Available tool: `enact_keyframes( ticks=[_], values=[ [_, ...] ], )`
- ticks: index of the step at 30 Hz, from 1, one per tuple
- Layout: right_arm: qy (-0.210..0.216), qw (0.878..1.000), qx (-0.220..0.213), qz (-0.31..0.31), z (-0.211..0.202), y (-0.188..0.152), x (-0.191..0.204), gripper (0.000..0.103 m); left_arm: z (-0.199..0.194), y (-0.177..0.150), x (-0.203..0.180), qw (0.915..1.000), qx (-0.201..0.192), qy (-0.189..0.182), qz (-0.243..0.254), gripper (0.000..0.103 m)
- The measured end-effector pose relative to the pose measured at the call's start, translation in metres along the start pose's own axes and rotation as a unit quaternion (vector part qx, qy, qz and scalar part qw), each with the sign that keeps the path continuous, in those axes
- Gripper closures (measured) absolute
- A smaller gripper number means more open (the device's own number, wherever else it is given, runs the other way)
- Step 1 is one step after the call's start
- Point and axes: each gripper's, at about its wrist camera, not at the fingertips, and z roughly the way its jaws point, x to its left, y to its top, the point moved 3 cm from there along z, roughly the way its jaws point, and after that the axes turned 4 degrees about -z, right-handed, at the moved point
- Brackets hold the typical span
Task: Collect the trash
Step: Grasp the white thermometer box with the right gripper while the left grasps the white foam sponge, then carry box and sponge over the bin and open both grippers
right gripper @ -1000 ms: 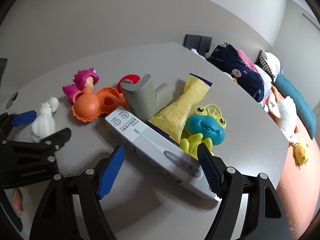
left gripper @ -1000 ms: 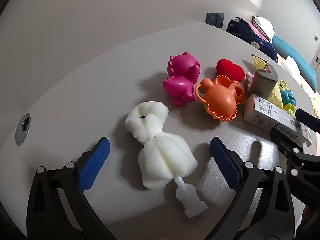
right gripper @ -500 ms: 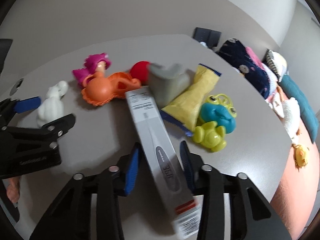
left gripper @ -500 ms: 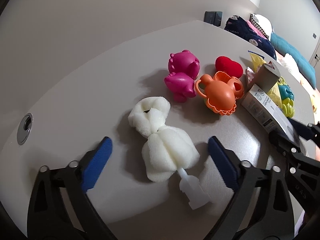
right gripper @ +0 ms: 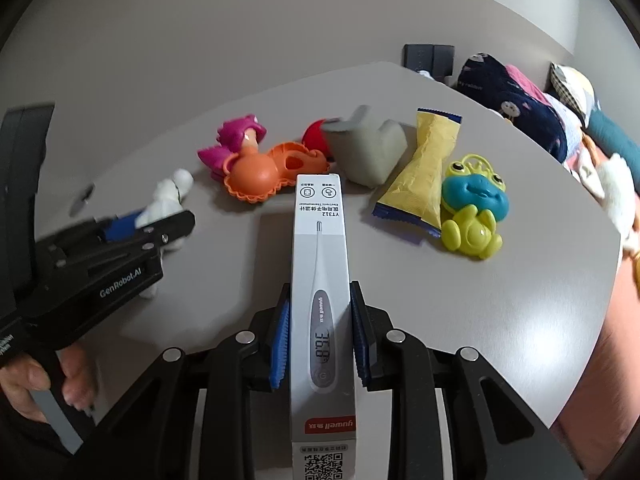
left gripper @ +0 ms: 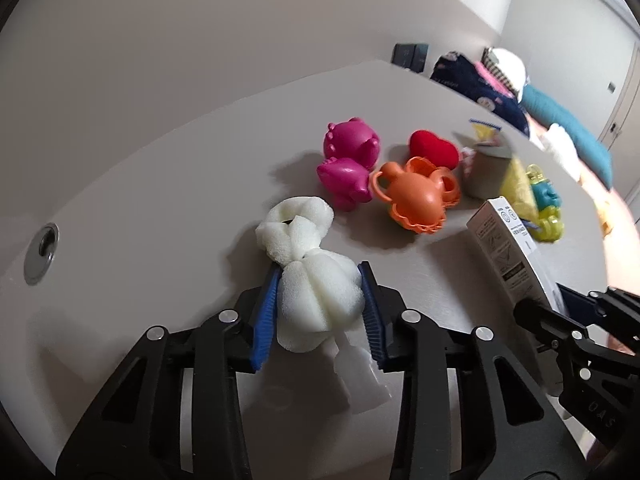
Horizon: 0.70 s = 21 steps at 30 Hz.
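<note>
Left gripper (left gripper: 320,312), right gripper (right gripper: 319,334): black frames, silver screws, blue ribbed pads; left marked "GenRobot.AI".

1. The thermometer box (right gripper: 320,280) reads "YT312" near its 12 o'clock end.
2. Its printed thermometer display shows "36.8".
3. "yuwell" sits on the red band at its 6 o'clock end.
4. At 9 o'clock, the left gripper (right gripper: 120,226) body reads "GenRobot.AI".

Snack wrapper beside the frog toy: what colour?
Yellow with dark blue crimped ends, clearest in the right wrist view.
</note>
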Motion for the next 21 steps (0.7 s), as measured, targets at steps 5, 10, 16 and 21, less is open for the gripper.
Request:
enact_keyframes(
  ticks=[5, 10, 16, 21],
  values=[
    [0.007, 0.999, -0.027, 0.027, -0.024, -0.008, -0.001, 0.075, -0.026, -0.003, -0.01, 0.9993, -0.031, -0.007, 0.018, 0.067],
    [0.004, 0.998, -0.042, 0.037, -0.05, -0.019, -0.001, 0.075, -0.043, -0.012, -0.024, 0.9982, -0.049, -0.01, 0.033, 0.067],
    [-0.007, 0.997, -0.055, 0.054, -0.08, -0.038, -0.01, 0.075, -0.059, -0.027, -0.049, 0.9969, -0.049, -0.034, 0.051, 0.067],
    [-0.02, 0.995, -0.064, 0.067, -0.104, -0.057, -0.019, 0.075, -0.075, -0.042, -0.077, 0.9942, -0.053, -0.055, 0.076, 0.067]
  ],
)
